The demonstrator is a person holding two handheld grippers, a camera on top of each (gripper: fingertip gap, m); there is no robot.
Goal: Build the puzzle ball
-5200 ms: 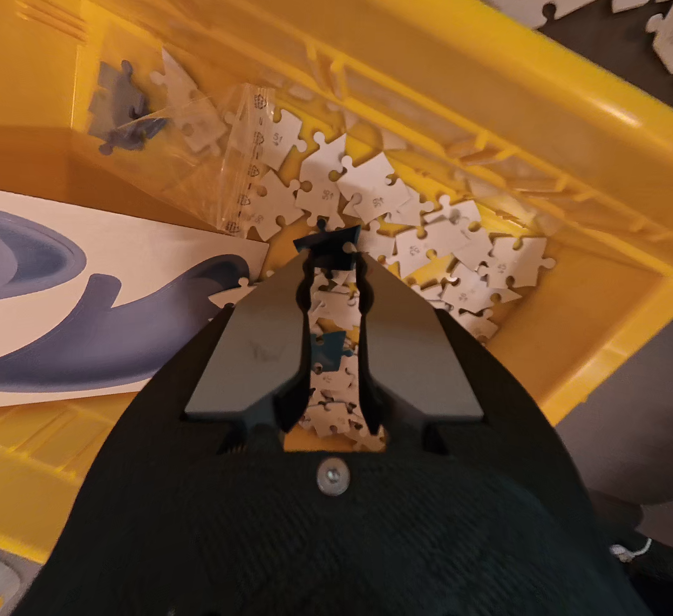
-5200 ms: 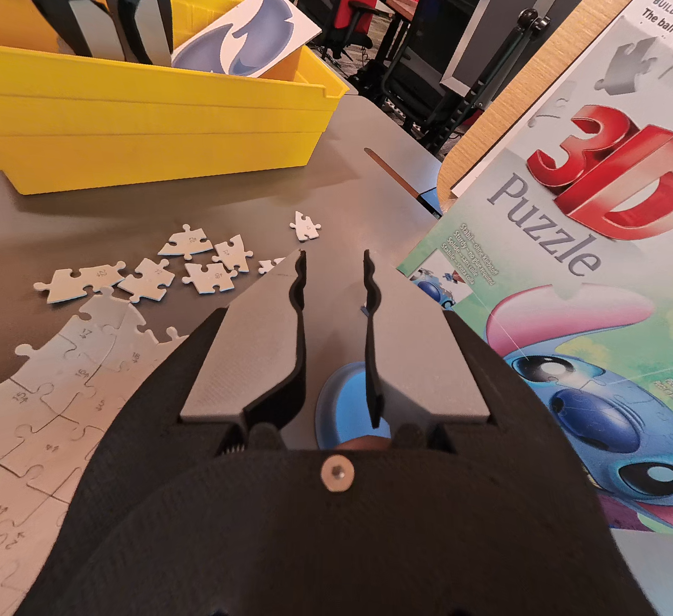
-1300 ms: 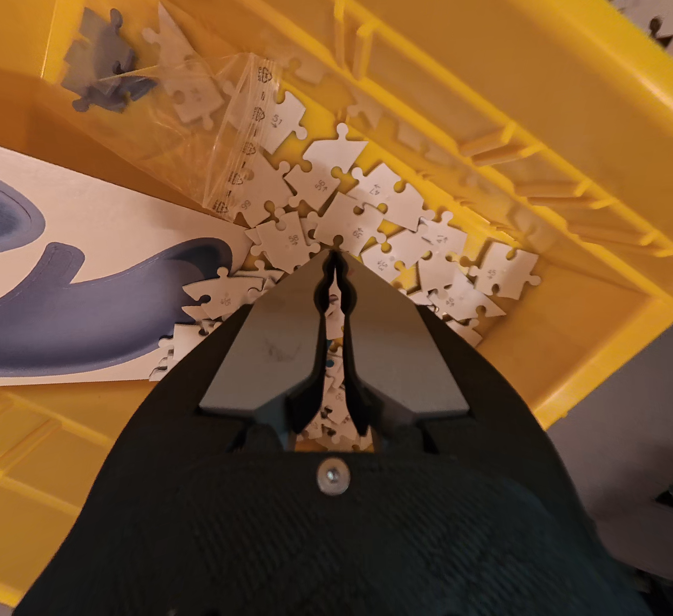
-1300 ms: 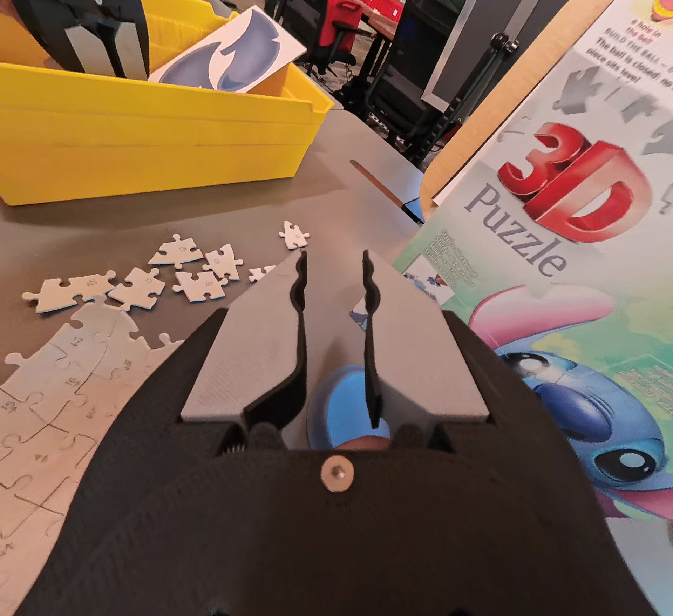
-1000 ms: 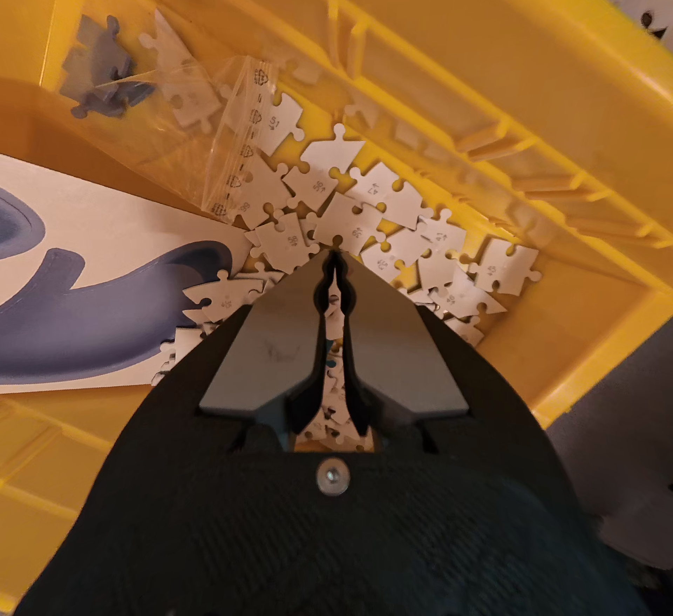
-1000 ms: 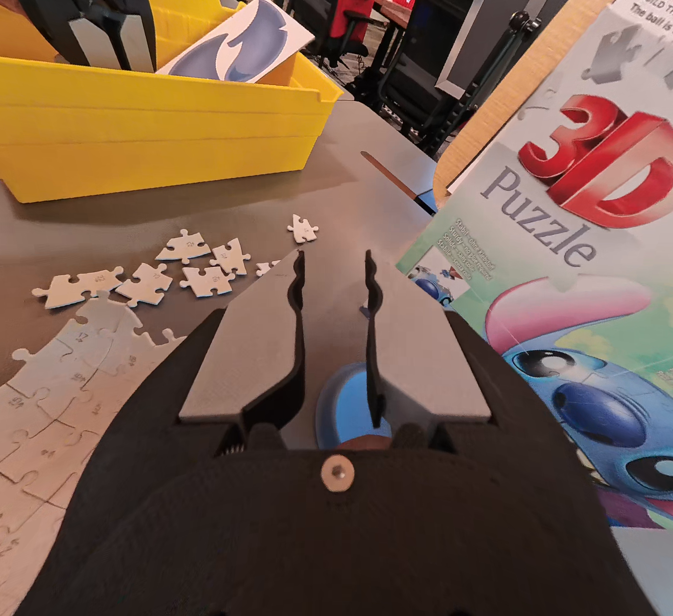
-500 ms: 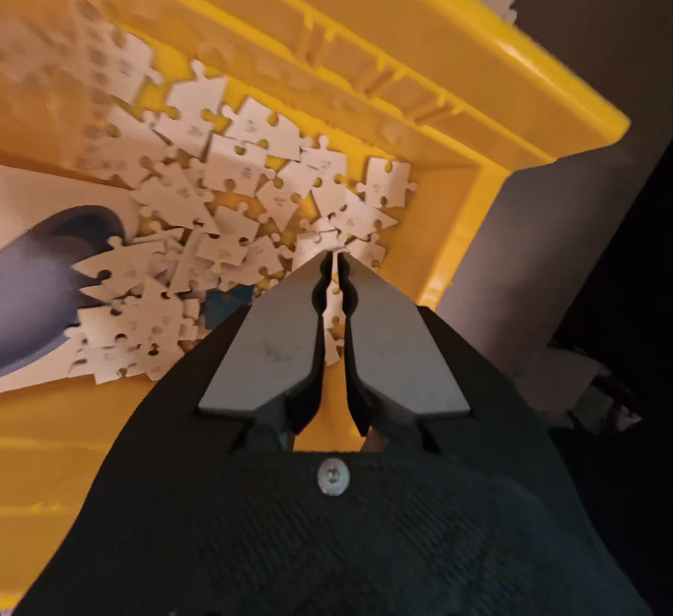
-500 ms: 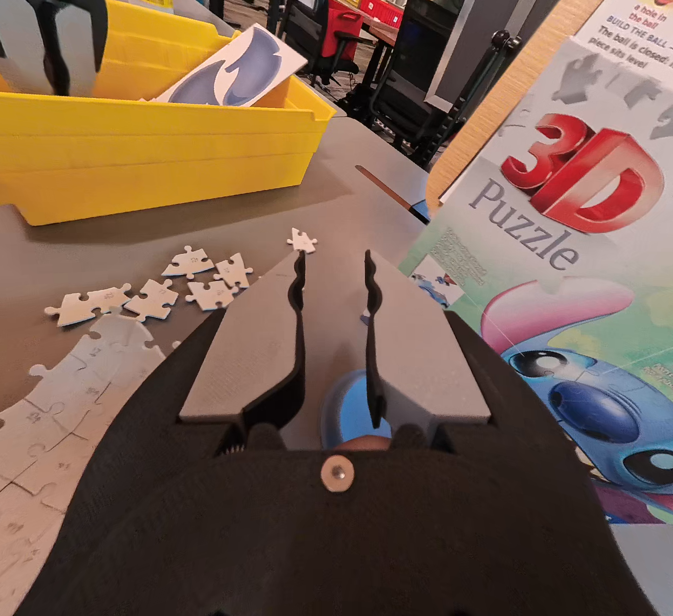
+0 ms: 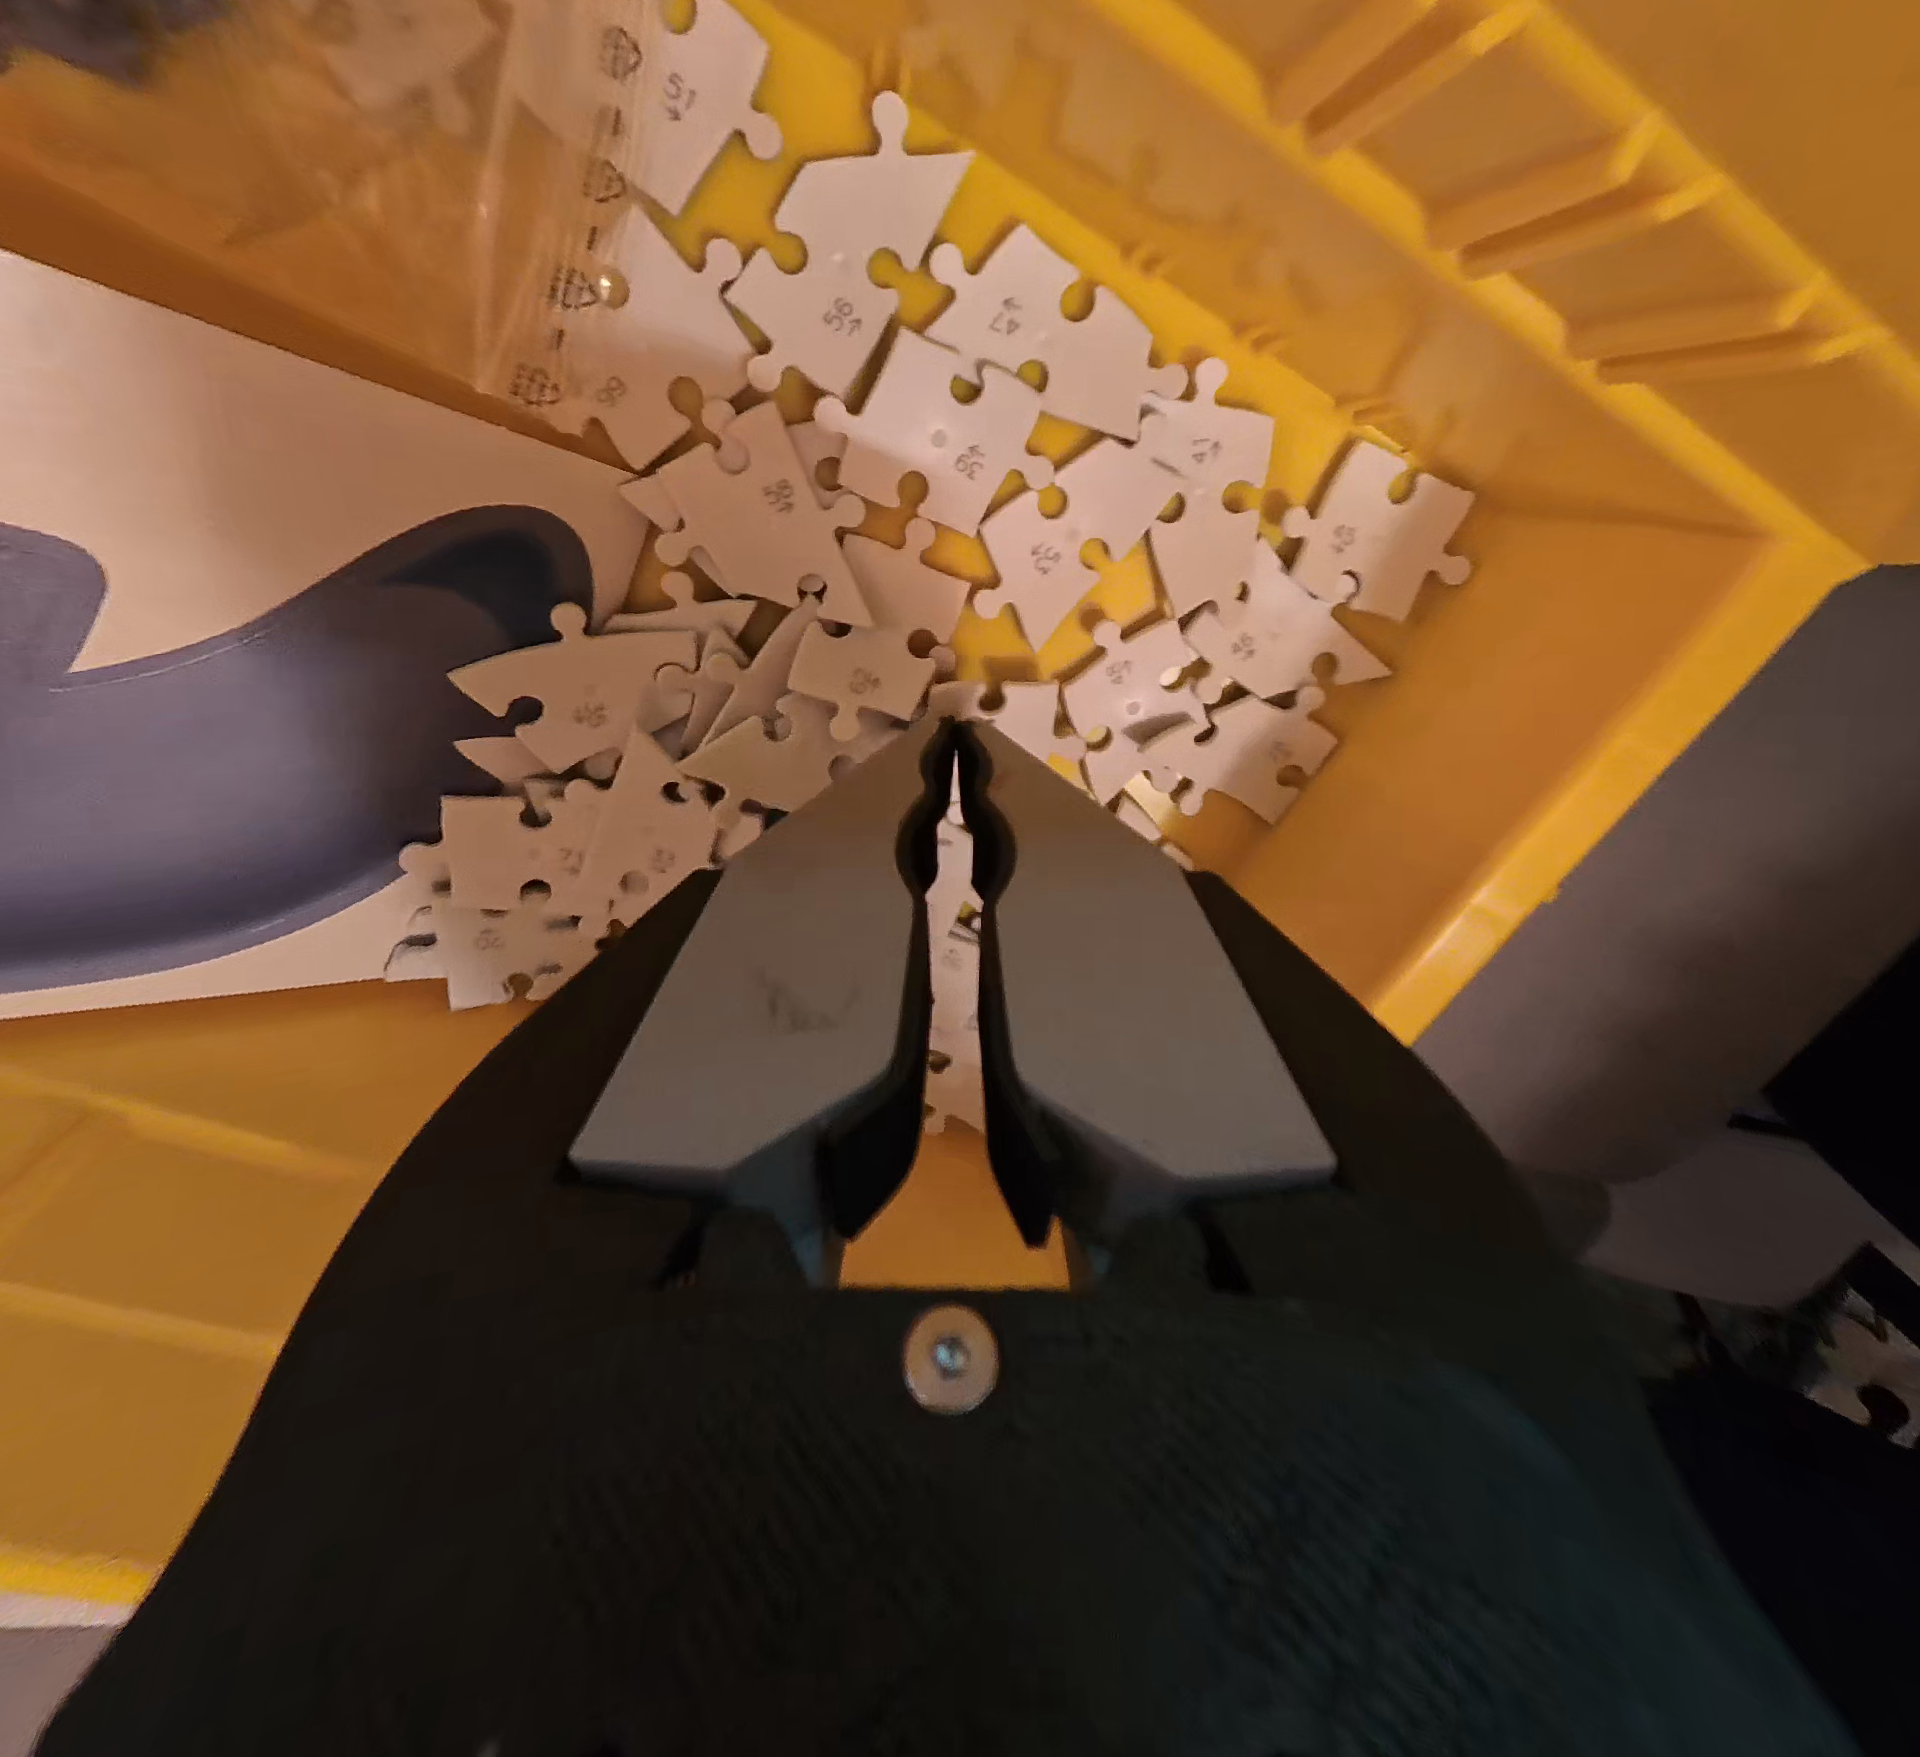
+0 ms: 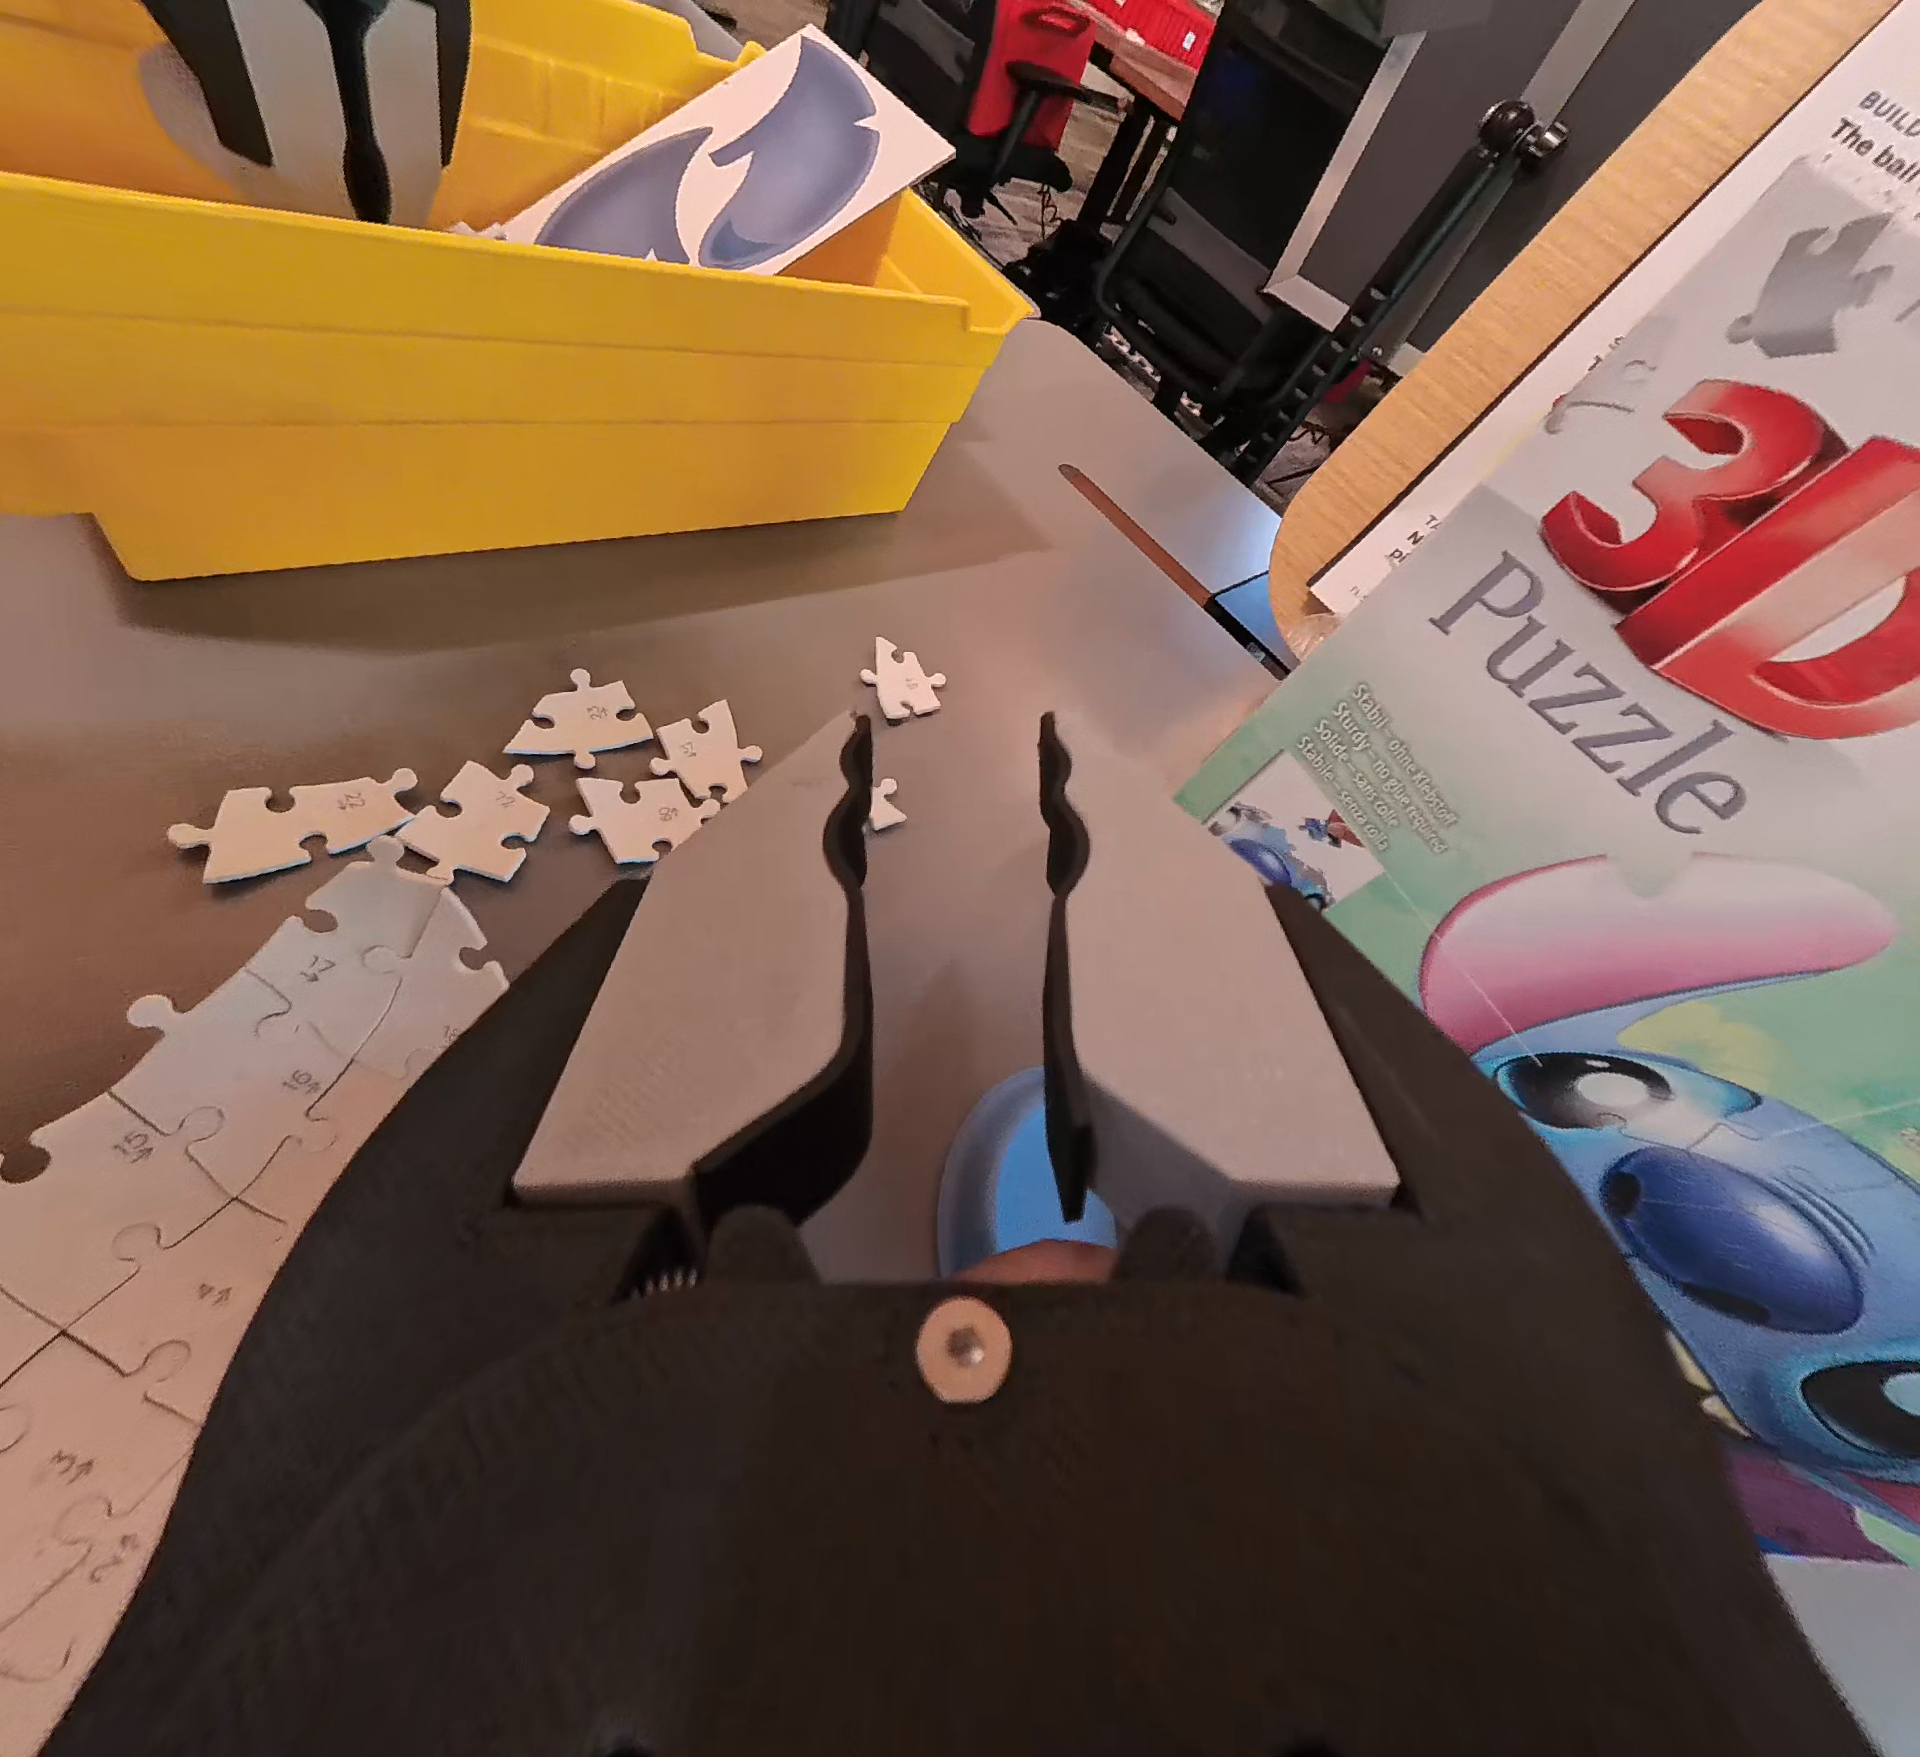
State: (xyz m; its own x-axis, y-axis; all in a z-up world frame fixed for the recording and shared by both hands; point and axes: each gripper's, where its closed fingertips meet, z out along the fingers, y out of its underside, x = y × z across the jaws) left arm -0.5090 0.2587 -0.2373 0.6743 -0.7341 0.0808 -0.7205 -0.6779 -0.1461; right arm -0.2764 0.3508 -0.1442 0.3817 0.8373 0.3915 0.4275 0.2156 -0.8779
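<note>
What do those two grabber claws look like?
The left gripper and the right gripper look alike: a black, ribbed body shaped like a wide fan, two flat grey wedge fingers with wavy black inner edges, and one silver screw in the middle.

The left gripper (image 9: 953, 733), whose fingers stood apart around a dark piece five seconds ago, now has its tips nearly touching over the heap of white puzzle pieces (image 9: 966, 502) in the yellow bin (image 9: 1558, 180); whether it pinches one is unclear. The dark piece is gone from its tips.
</note>
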